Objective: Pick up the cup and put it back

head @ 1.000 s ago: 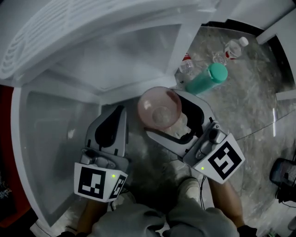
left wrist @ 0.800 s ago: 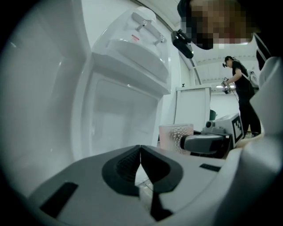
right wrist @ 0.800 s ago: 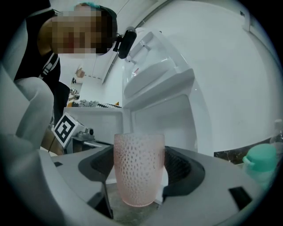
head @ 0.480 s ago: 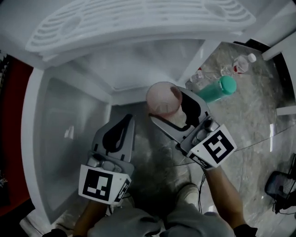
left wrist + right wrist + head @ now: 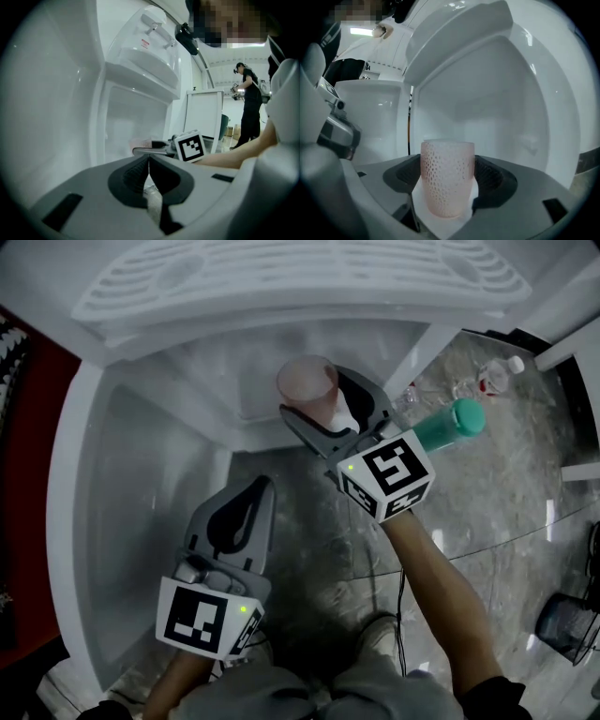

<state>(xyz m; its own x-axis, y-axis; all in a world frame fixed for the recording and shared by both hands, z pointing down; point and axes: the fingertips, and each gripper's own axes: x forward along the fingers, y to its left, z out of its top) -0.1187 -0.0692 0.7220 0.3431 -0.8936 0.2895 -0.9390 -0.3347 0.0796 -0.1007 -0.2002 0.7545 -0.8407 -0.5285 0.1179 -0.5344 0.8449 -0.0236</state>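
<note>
Cup [image 5: 447, 178], pink and dimpled, stands upright clamped in right gripper [image 5: 323, 413].

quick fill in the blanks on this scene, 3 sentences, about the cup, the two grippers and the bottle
1. The pink cup is clamped upright in the right gripper, its open end facing ___.
2. The left gripper has its jaws together and holds ___.
3. The teal bottle lies on the marbled ___, to the right of the right gripper in the head view.

Missing words: up; nothing; floor
</note>
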